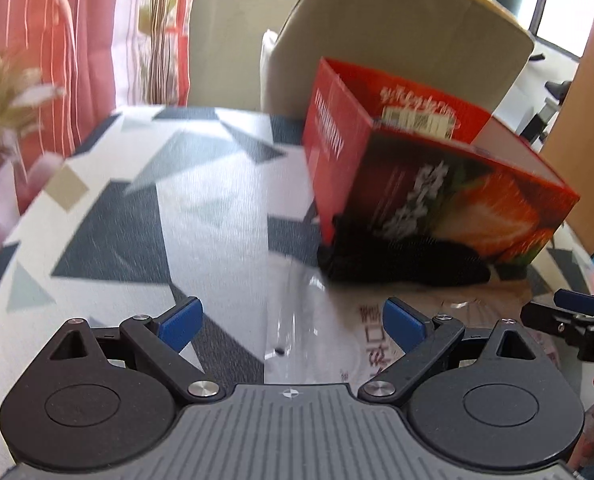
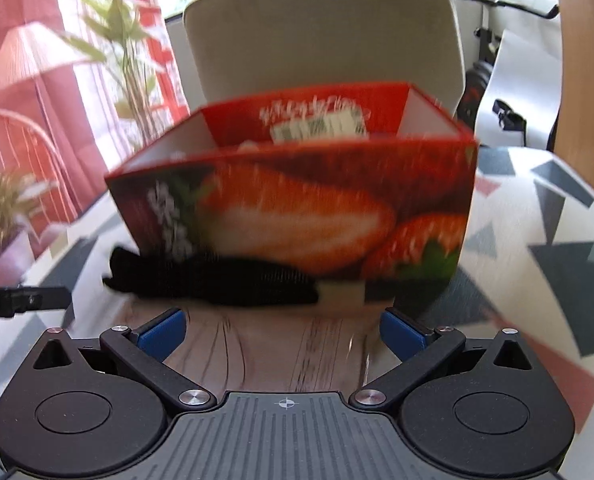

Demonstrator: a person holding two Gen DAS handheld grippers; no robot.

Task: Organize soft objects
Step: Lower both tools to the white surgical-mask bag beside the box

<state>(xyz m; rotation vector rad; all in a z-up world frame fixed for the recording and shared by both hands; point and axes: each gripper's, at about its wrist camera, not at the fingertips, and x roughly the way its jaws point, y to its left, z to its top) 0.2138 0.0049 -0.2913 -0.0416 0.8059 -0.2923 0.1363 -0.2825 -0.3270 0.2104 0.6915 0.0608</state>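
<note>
Both grippers spread wide, nothing pinched, over the patterned tabletop.
L wrist view: left gripper point(image 1: 292, 318) is spread; black knit cloth point(image 1: 401, 258) is seen against the base of the red strawberry box point(image 1: 437, 184), print blurred, unreadable. R wrist view: right gripper point(image 2: 283, 330) is spread; cloth point(image 2: 217, 280) lies just ahead, touching box point(image 2: 297, 216).

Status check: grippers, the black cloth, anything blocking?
Left gripper and right gripper open, empty. Black cloth on table against strawberry box. Clear plastic bag in front.
</note>
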